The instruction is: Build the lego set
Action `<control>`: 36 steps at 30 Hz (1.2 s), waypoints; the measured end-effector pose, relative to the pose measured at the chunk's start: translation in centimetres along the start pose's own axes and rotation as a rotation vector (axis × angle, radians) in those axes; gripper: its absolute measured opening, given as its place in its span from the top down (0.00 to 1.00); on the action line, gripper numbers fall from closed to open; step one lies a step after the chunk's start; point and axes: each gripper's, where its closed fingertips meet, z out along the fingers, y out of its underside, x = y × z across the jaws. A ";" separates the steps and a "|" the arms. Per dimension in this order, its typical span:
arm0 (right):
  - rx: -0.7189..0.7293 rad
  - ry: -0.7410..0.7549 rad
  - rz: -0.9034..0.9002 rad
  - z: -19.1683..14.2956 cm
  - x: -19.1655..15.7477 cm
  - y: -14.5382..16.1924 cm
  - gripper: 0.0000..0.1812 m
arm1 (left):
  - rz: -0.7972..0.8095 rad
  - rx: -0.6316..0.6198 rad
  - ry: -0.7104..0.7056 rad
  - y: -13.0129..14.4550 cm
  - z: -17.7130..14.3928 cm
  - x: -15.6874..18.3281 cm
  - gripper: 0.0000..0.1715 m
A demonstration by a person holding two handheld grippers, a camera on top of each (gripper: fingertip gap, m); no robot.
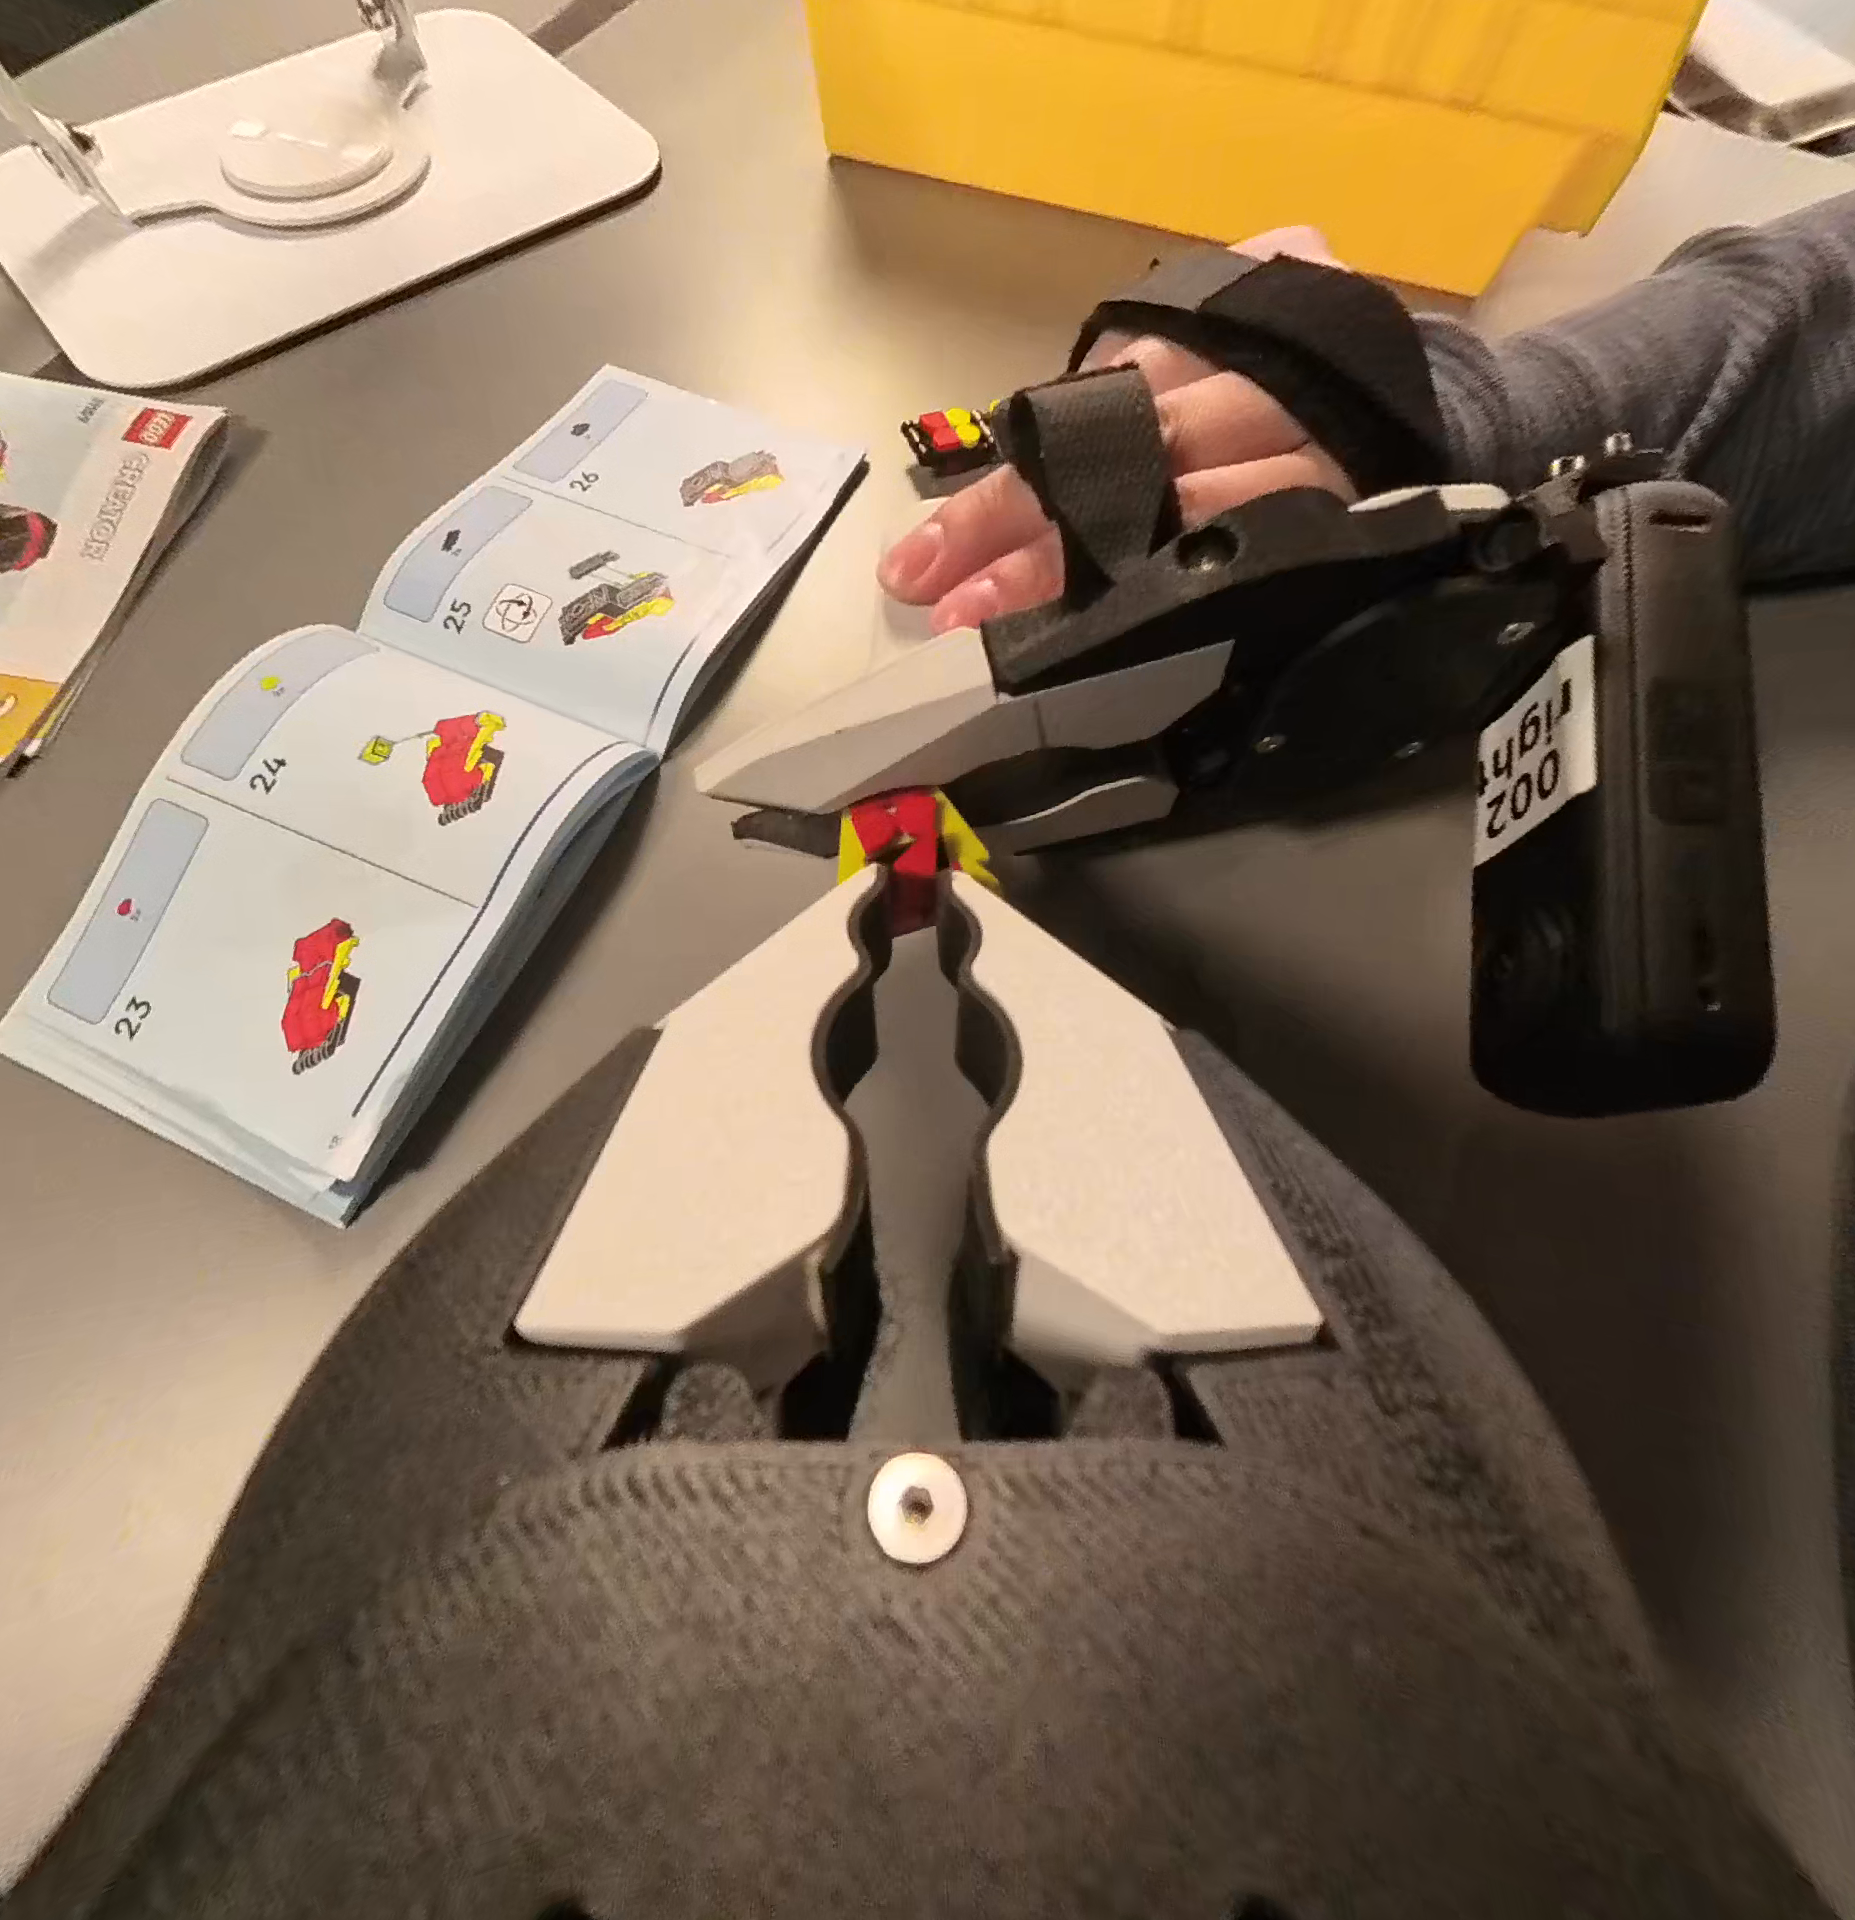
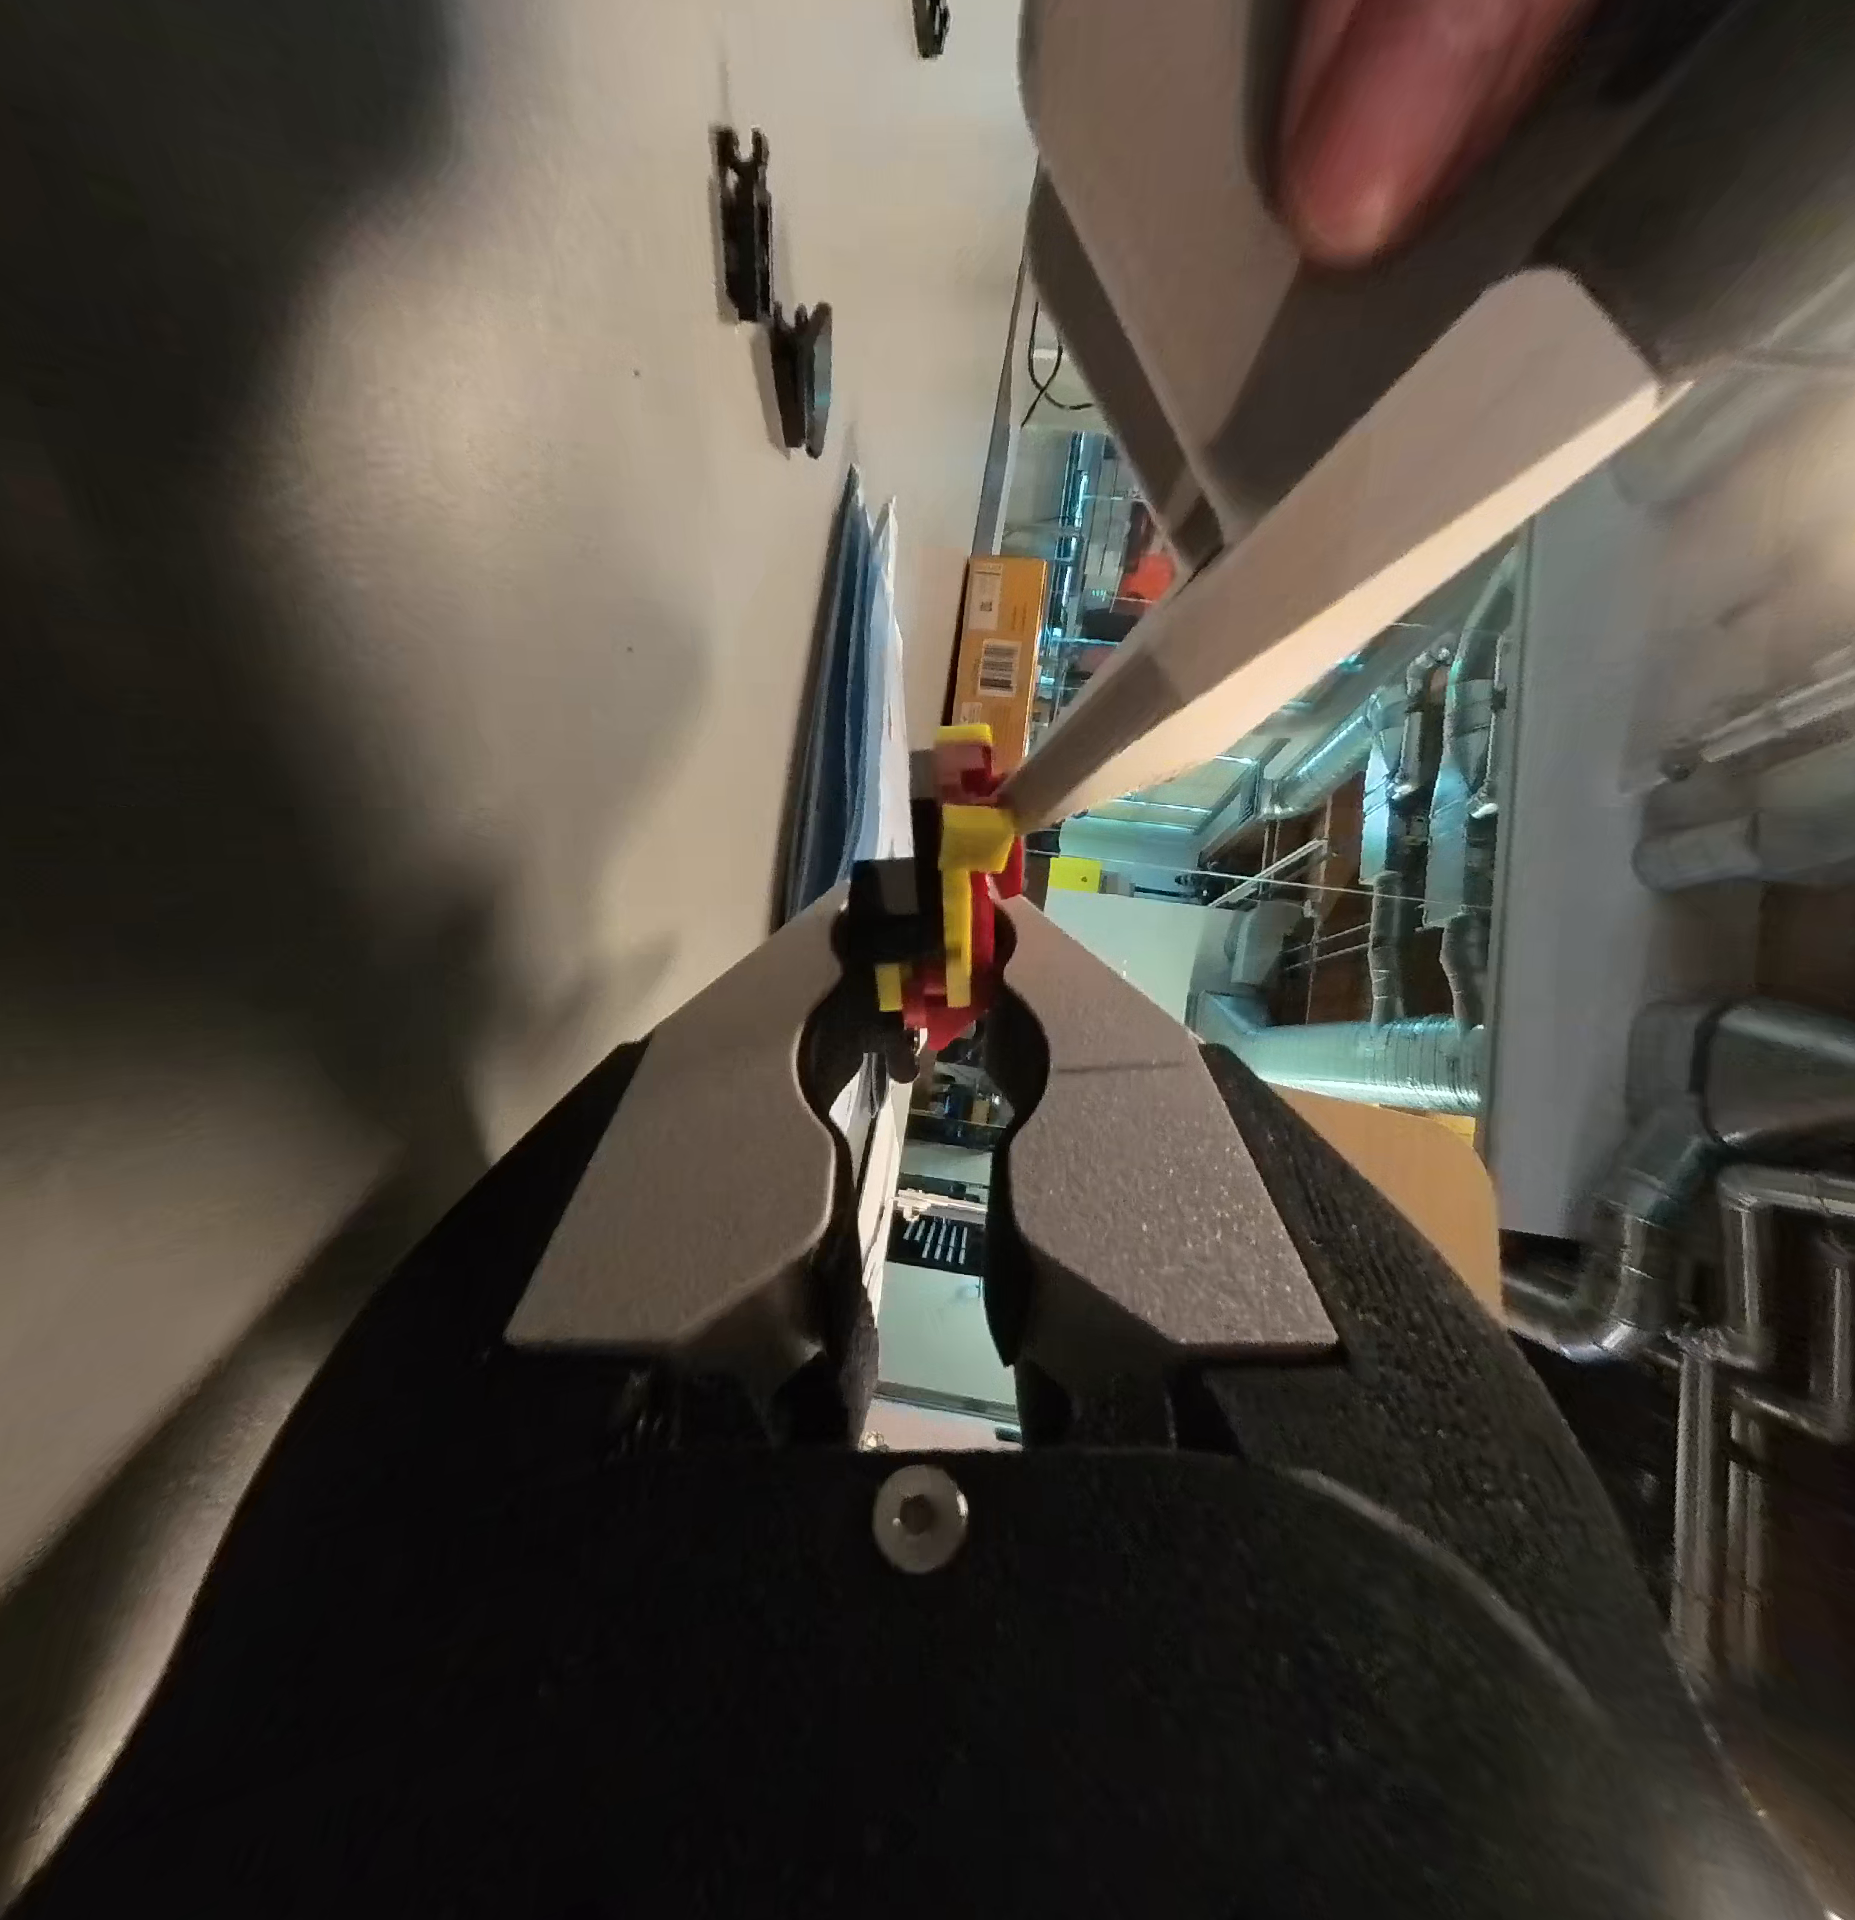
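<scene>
The right gripper [image 2: 918, 935] squeezes a little red, yellow and black lego model [image 2: 938, 894] at its tips. The left gripper [image 2: 1016, 821] touches the model's top yellow piece. Small black pieces [image 2: 751, 223] lie on the table [image 2: 435, 520].

Partly built lego model [image 1: 907, 847], red with yellow zigzag trim and black parts on one side, held off the worktop [image 1: 487, 260], pinched from two directions between grey fingers. Second small assembly [image 1: 944, 431], red, yellow and black, lies on the worktop farther back. Two loose black pieces [image 2: 746, 223] lie apart, flat on the surface
</scene>
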 end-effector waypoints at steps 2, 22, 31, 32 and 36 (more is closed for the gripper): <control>0.000 -0.001 -0.003 0.0 0.0 0.0 0.91 | -0.007 -0.006 0.002 0.1 0.0 0.0 0.96; -0.001 0.002 -0.007 0.0 0.1 0.0 0.91 | -0.067 -0.038 0.043 -0.1 0.0 -0.1 0.96; -0.001 -0.002 -0.011 0.0 0.0 -0.1 0.91 | -0.085 -0.048 0.056 -0.1 0.0 0.0 0.93; -0.002 -0.003 -0.009 0.0 0.0 0.0 0.91 | -0.081 -0.048 0.057 -0.1 0.0 0.1 0.93; -0.004 -0.003 0.009 0.0 0.1 0.2 0.91 | -0.017 -0.037 0.088 -0.1 -0.3 0.7 0.84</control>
